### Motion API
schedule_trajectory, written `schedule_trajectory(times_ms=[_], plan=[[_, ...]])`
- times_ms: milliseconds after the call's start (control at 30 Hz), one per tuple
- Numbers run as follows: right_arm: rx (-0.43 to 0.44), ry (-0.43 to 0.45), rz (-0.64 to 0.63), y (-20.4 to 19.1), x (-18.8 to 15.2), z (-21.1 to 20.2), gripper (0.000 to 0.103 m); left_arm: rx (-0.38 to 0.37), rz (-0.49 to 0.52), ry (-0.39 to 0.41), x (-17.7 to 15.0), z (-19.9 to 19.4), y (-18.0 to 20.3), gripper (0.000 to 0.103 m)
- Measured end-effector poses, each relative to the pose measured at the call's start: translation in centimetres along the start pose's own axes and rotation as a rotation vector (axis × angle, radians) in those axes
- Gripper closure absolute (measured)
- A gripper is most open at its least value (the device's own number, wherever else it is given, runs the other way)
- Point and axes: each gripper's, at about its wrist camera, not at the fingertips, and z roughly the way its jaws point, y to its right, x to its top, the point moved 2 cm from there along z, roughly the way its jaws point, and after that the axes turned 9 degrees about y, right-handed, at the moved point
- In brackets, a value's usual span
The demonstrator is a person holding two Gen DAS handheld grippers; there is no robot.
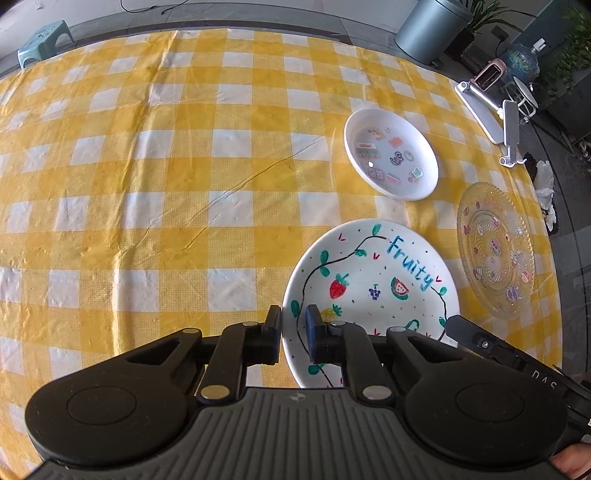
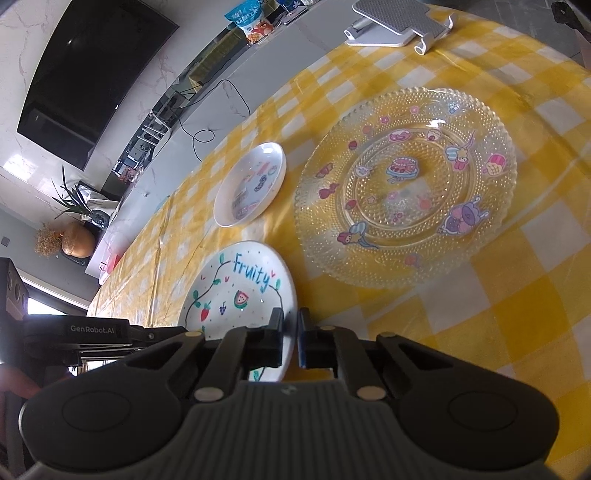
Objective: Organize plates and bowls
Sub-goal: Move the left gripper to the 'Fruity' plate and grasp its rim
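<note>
A table under a yellow-and-white checked cloth (image 1: 184,166) fills the room's foreground. Behind it, a dark television (image 2: 92,70) hangs on a pale marble wall. A grey metal bin (image 1: 430,29), green plants (image 1: 569,55) and a small teal stool (image 1: 46,40) stand on the grey floor.

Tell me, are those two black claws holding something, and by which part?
Both grip the Fruity plate by its rim: the left gripper on the near left edge, the right gripper on the opposite edge.
</note>
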Motion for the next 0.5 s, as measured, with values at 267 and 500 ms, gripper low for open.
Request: schedule_trajectory(times_ms=[267, 500], plan=[[-0.019, -0.014, 0.01, 0.5, -0.6, -2.4, 0.097, -0.014, 0.017, 0.016, -1.8, -2.6, 1.7, 0.091], [-0.024, -0.008, 0.01, 1.0, -1.5, -6.4, 0.097, -0.034, 0.014, 0.037, -5.2, -5.4, 3.9, 0.091]])
